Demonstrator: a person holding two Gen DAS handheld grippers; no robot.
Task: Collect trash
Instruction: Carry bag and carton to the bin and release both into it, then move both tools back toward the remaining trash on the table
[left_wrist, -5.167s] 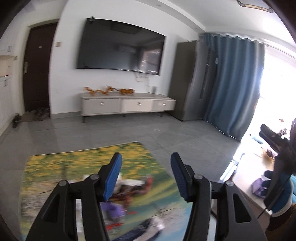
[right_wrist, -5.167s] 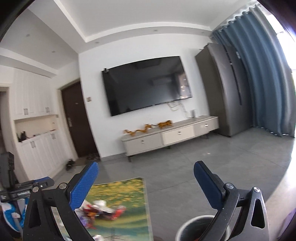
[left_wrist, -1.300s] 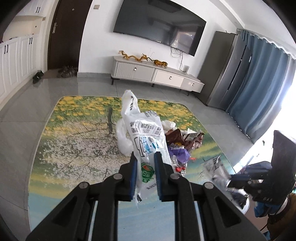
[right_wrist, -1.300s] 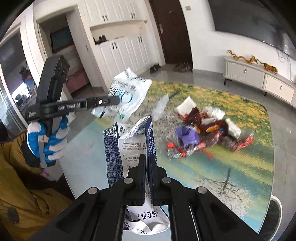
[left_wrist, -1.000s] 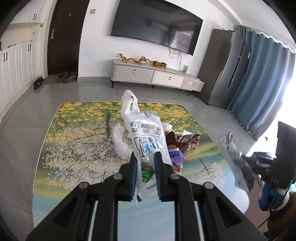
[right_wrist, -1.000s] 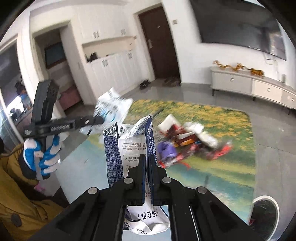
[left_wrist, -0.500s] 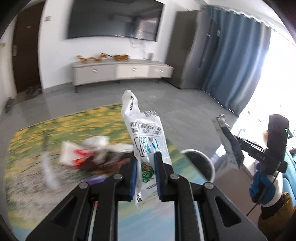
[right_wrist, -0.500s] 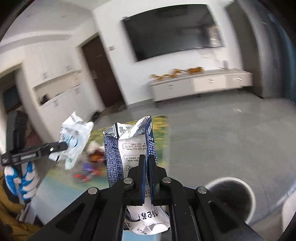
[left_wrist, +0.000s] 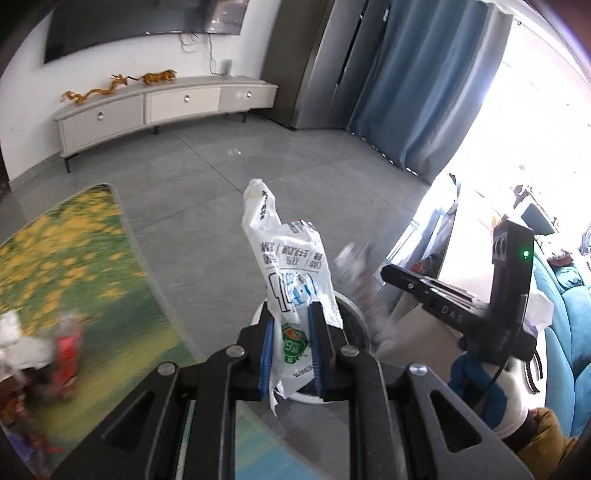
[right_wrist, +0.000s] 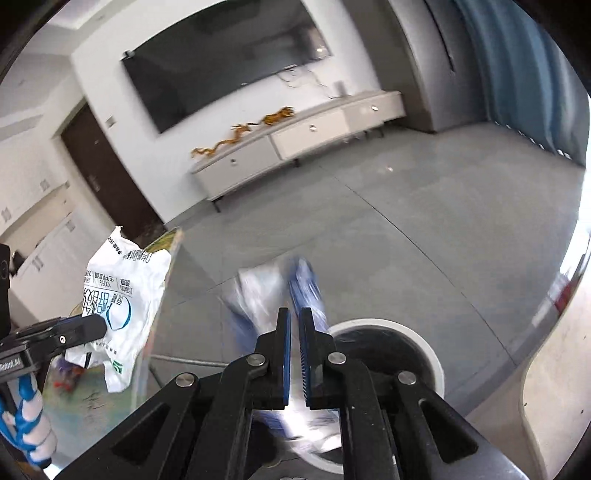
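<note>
My left gripper (left_wrist: 290, 325) is shut on a white plastic wrapper (left_wrist: 291, 266) with green and blue print, held upright over the round white bin (left_wrist: 356, 314). The wrapper also shows in the right wrist view (right_wrist: 122, 295). My right gripper (right_wrist: 294, 326) has its jaws slightly apart with a blue and white carton (right_wrist: 273, 291), blurred by motion, between and beyond them, just left of the bin (right_wrist: 384, 343). I cannot tell whether the carton is still gripped. The right gripper also shows in the left wrist view (left_wrist: 384, 275), beside the bin.
The glass table with a yellow-flower picture (left_wrist: 66, 258) carries leftover wrappers (left_wrist: 40, 343) at its left. A TV cabinet (left_wrist: 166, 103), grey fridge (left_wrist: 306, 62), blue curtain (left_wrist: 417, 81) and teal sofa (left_wrist: 569, 332) surround the grey tiled floor (right_wrist: 369, 236).
Both grippers swung right from the table to the bin. The carton in the right gripper is now blurred and shifted, and the right jaws have parted slightly.
</note>
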